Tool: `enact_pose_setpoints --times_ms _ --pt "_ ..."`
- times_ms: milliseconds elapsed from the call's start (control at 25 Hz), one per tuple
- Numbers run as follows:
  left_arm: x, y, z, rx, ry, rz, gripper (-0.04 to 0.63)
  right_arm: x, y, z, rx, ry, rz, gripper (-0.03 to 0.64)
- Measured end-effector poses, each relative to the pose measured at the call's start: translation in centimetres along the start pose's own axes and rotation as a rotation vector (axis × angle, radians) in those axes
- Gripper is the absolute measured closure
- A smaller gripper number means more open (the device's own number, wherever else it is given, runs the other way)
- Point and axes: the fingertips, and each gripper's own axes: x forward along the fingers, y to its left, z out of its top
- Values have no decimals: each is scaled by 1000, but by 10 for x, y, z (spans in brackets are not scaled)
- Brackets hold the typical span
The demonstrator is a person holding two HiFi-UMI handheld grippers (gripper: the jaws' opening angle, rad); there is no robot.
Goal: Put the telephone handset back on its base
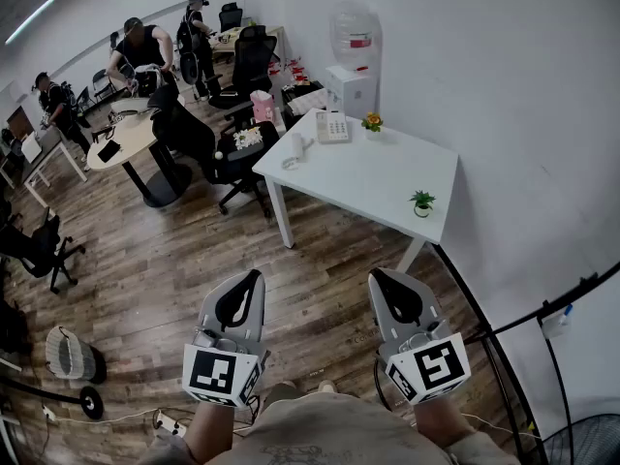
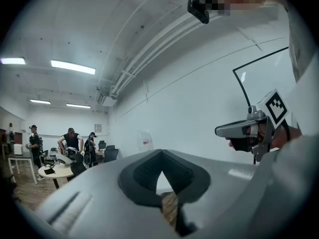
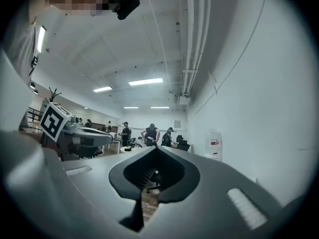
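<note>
The right gripper (image 3: 155,152) points its jaws, closed and empty, toward people (image 3: 151,133) across the office.

Left gripper (image 1: 250,284), right gripper (image 1: 384,281) — closed.

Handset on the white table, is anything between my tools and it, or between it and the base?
Nothing visible does. Only wooden floor lies between the left tool, the right tool and the white table; the handset lies beside the base, bare tabletop between them.
</note>
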Motion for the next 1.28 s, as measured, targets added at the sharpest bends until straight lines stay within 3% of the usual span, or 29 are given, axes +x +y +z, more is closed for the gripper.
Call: enact_pose_setpoints --times_ms 240,760,960,1000,1040,1120,1280 --pt "1 1 -8 -4 4 2 595 0 -4 1 38 -26 -13 589" --pt "8 2 -11 4 23 1 595 4 -10 -4 35 25 -13 588" --pt "5 16 -14 23 25 46 595 3 -19 -9 52 21 -34 588" --pt "5 19 -14 26 24 53 595 3 -20 -8 59 12 -40 567" --pt "6 21 -13 30 23 56 595 3 -21 -6 65 3 -47 476" --pt "10 22 -11 32 20 58 595 6 -25 -6 71 -10 -59 376" --pt "22 29 -16 28 24 55 595 22 -30 -10 66 -8 -59 350"
